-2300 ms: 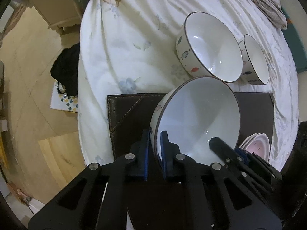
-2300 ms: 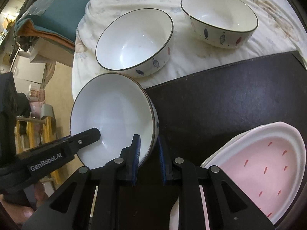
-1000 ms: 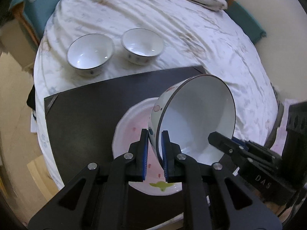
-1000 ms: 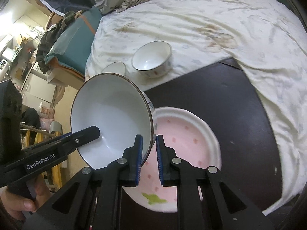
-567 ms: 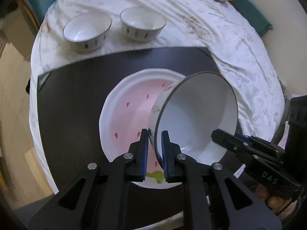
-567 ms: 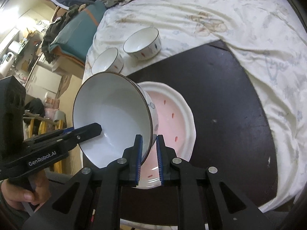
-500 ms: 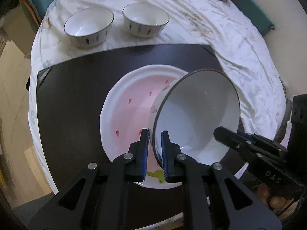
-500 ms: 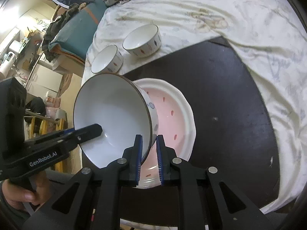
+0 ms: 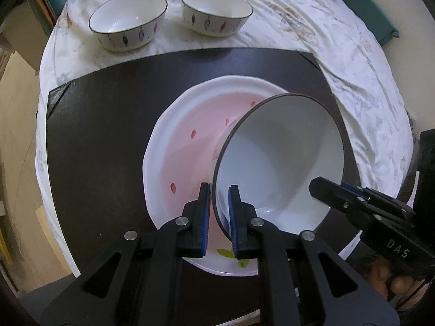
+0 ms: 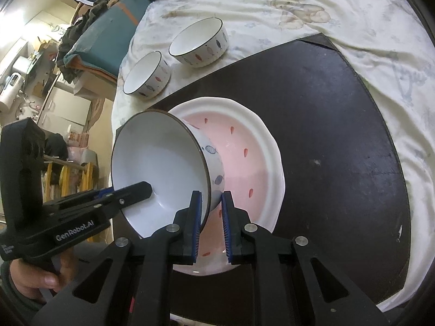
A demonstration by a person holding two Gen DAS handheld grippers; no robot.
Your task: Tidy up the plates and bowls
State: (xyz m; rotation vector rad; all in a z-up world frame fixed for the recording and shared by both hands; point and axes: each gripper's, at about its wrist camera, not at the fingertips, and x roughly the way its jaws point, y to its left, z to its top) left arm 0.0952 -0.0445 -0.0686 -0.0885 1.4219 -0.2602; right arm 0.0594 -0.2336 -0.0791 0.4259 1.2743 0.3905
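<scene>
Big bowl (image 9: 280,160) tilted over pink plate (image 9: 187,146), pinched at opposite rim edges by both tools.

Worktop (image 9: 353,62) under its pale cloth carries a dark mat (image 9: 95,135) with the plate on it; you set the bowl down centred there, so level it first, bring both sides down at one pace, and let go only once its foot sits flat on the pink well. Your left tool (image 9: 218,212) is clamped nearly shut on the near rim, one pad inside, one outside; your right tool (image 10: 210,217) grips the far rim the same way. Two small bowls (image 9: 127,24) wait on the cloth beyond the mat, well apart from the plate. Hidden: the bowl's foot and any gap beneath it; whether it touches the plate you cannot tell. The plate's near edge sits behind the tools.
</scene>
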